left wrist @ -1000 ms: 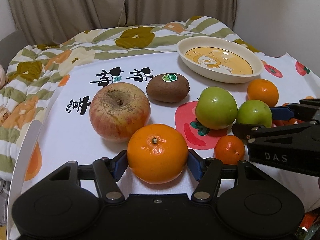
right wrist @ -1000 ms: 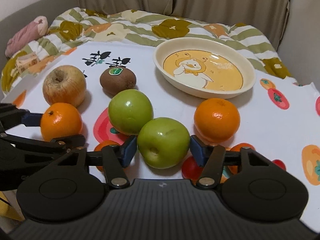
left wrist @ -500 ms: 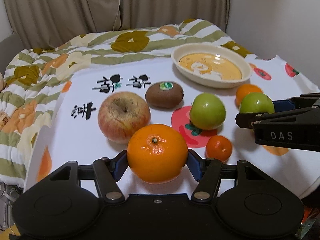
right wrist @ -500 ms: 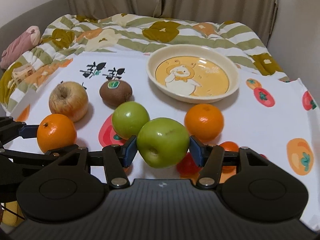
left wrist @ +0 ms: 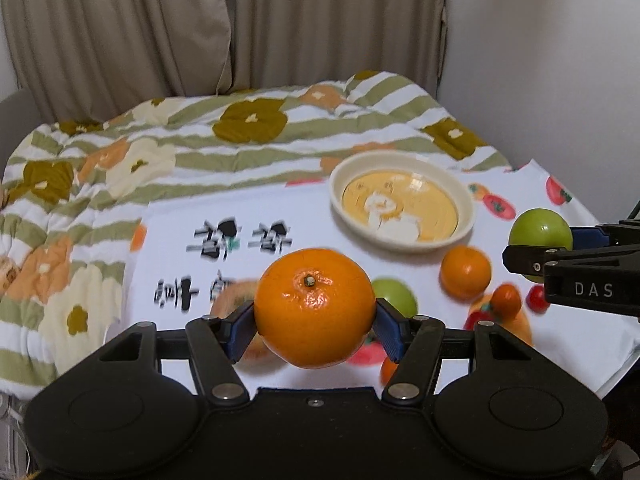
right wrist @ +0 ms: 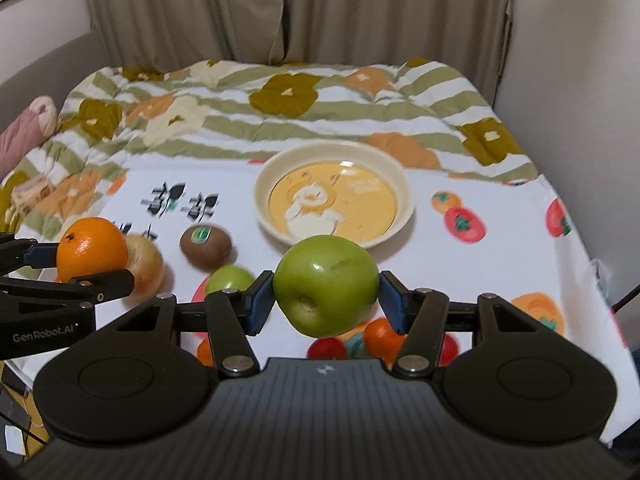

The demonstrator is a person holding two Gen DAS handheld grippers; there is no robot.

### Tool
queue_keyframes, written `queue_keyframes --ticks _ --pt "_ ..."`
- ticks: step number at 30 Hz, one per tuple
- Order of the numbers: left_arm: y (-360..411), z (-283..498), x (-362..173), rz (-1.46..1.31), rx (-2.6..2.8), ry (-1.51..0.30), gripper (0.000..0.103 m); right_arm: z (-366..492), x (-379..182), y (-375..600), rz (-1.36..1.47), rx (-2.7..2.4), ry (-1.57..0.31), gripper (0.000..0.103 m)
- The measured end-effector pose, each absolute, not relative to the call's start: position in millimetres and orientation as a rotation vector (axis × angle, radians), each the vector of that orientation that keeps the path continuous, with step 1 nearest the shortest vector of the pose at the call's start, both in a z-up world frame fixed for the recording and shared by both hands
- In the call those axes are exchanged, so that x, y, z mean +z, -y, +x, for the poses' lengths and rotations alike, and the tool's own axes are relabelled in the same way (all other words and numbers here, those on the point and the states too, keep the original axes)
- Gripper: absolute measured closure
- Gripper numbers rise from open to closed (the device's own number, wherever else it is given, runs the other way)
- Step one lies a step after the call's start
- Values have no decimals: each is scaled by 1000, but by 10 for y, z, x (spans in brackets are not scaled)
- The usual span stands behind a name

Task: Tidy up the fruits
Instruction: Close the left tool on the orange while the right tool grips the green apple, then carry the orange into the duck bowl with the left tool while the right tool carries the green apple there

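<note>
My left gripper (left wrist: 315,326) is shut on a large orange (left wrist: 315,312) and holds it above the cloth. My right gripper (right wrist: 326,300) is shut on a green apple (right wrist: 326,288), also lifted; it shows at the right of the left wrist view (left wrist: 540,232). A cream bowl with a duck picture (right wrist: 402,196) stands empty beyond both. On the cloth lie a kiwi (right wrist: 205,246), a red-yellow apple (right wrist: 148,266), a second green apple (right wrist: 230,278), an orange (left wrist: 465,272) and a small mandarin (left wrist: 506,300).
The fruit-print cloth (right wrist: 500,256) lies over a bed with a striped flowered quilt (right wrist: 280,120). Curtains and a wall stand behind. A pink plush (right wrist: 24,132) lies at the far left. The cloth's right edge drops off.
Both grippers have risen with their fruit off the cloth; the bowl and remaining fruit now look farther below and ahead.
</note>
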State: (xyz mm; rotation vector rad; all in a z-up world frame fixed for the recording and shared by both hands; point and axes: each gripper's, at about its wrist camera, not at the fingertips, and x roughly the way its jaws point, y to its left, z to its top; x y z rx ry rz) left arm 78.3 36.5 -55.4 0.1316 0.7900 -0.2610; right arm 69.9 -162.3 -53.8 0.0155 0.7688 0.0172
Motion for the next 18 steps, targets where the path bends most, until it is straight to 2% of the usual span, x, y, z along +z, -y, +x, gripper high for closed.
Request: queue_keyframes --ticks 9,18 --pt "-15 1134 -271 147 -262 -724 37 1128 -331 2025 21 25 -743 32" --pt "407 1816 -353 162 -249 -728 37 1827 -372 2333 -9 84 -751 32"
